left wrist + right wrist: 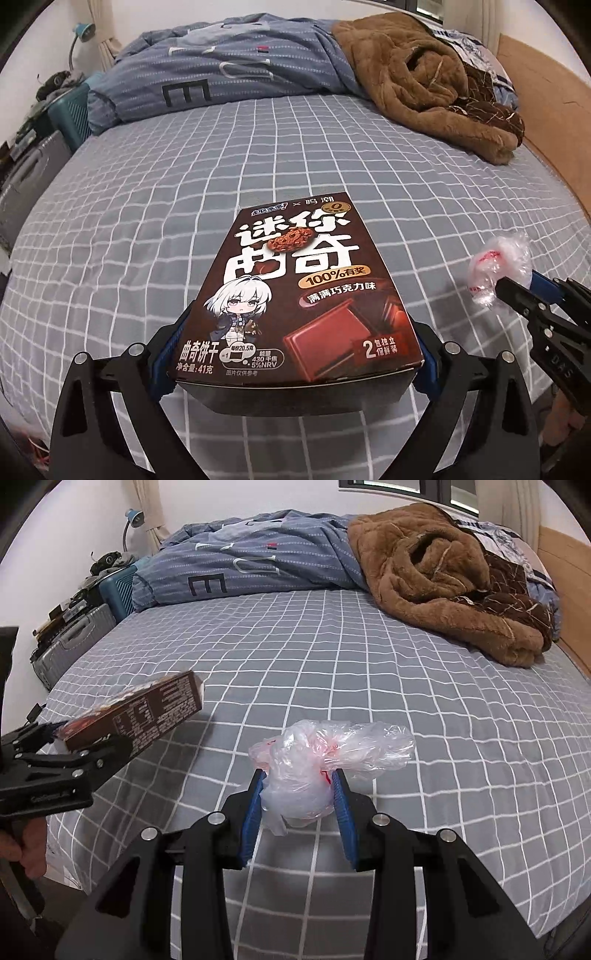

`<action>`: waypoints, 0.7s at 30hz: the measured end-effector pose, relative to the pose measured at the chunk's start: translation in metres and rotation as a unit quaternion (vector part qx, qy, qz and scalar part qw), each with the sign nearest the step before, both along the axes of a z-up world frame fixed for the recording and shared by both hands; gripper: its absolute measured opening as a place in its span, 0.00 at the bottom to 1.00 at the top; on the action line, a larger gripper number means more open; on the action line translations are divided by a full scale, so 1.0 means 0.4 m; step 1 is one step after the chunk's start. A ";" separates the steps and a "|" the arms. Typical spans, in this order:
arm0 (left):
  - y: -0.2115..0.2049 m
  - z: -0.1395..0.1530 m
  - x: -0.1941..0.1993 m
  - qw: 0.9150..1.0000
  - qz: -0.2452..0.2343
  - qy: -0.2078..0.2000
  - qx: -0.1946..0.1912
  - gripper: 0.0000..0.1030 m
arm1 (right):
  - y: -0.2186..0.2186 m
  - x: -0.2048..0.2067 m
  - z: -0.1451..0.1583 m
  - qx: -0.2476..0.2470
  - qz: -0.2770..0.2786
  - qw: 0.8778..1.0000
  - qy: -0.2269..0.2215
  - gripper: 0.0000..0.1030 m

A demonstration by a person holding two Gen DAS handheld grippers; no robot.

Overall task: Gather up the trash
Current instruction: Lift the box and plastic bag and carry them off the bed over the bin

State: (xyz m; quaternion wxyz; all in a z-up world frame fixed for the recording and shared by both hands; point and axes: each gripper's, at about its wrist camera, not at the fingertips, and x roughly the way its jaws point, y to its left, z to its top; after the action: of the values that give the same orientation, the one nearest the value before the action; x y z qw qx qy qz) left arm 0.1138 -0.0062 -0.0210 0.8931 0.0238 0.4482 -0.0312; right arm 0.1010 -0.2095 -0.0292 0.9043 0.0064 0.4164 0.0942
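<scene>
Gripping cookie box (295, 291), left gripper (295, 350), right gripper (298, 794) pinching seemingly empty plastic bag (317, 760)

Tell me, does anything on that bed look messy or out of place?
Yes. A brown fleece blanket lies crumpled in a heap at the far right of the bed, against the bunched blue duvet. Nothing looks spilled or damaged.

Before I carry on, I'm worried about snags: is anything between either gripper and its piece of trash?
Nothing visible. The left gripper already clamps the brown cookie box; the right gripper clamps the crumpled clear plastic bag.
</scene>
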 end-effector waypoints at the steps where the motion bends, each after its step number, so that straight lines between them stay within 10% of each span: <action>1: 0.001 0.002 -0.011 1.000 0.001 0.000 -0.001 0.91 | -0.003 -0.006 0.001 -0.001 0.000 1.000 0.000 0.34; 21: -0.002 0.038 -0.168 1.000 0.017 -0.012 -0.022 0.91 | -0.039 -0.161 0.047 -0.007 -0.016 1.000 -0.014 0.34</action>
State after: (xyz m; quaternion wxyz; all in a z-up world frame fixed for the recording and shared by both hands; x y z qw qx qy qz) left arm 0.0464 -0.0070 -0.0059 0.8990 -0.0035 0.4372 -0.0257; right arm 0.0365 -0.2250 -0.0103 0.9112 0.0057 0.4046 0.0770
